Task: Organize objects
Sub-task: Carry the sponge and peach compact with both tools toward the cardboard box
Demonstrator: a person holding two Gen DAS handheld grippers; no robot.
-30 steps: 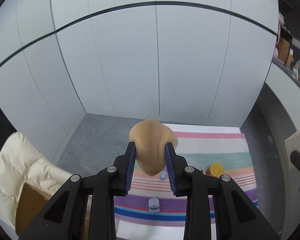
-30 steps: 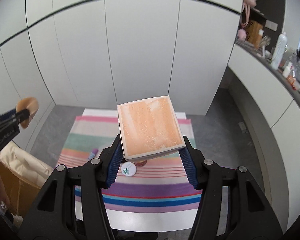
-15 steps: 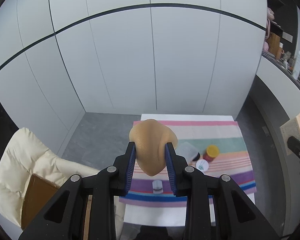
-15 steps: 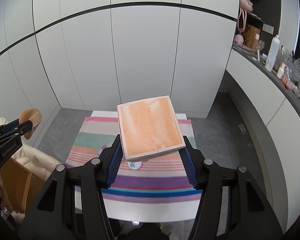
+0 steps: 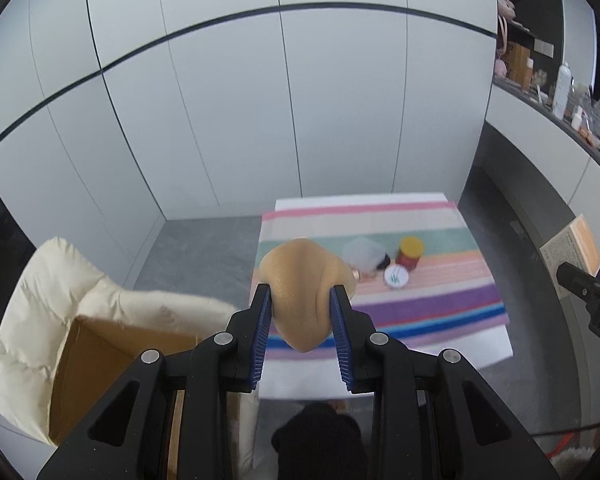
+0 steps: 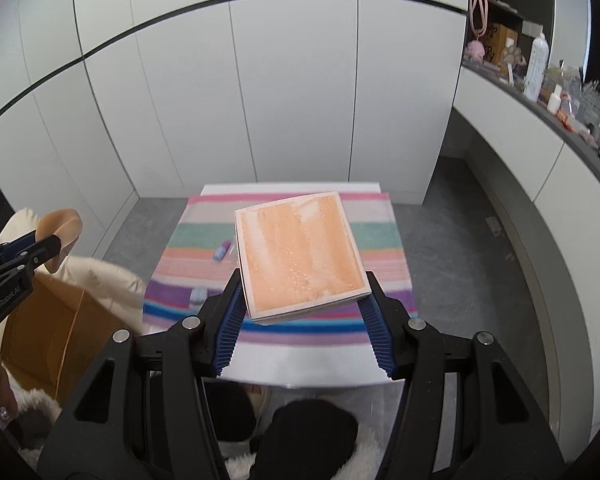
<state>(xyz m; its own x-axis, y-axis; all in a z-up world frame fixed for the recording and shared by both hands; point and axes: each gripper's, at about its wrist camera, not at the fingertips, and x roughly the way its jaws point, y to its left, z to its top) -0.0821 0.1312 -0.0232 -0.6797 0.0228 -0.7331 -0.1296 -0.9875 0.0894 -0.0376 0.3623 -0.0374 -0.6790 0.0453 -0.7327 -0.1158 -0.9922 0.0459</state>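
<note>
My left gripper (image 5: 300, 300) is shut on a tan, teardrop-shaped sponge (image 5: 300, 292), held high above the near left corner of the striped table (image 5: 440, 304). It also shows at the left of the right wrist view (image 6: 56, 240). My right gripper (image 6: 302, 292) is shut on a square orange box (image 6: 300, 252), held high over the table's near side; the box also shows in the left wrist view (image 5: 572, 248). On the cloth lie a red jar with a yellow lid (image 5: 410, 252), a white round lid (image 5: 396, 277), a clear tub (image 5: 362, 254) and two small blue items (image 6: 222, 251).
An open cardboard box (image 5: 100, 360) draped with a cream padded cover (image 5: 52, 300) stands on the floor left of the table. White wardrobe doors (image 5: 280, 120) close the back. A counter with bottles (image 6: 536, 68) runs along the right.
Both grippers have risen and pulled back from the table, so the table looks smaller and the cardboard box has come into view. Both still hold their objects.
</note>
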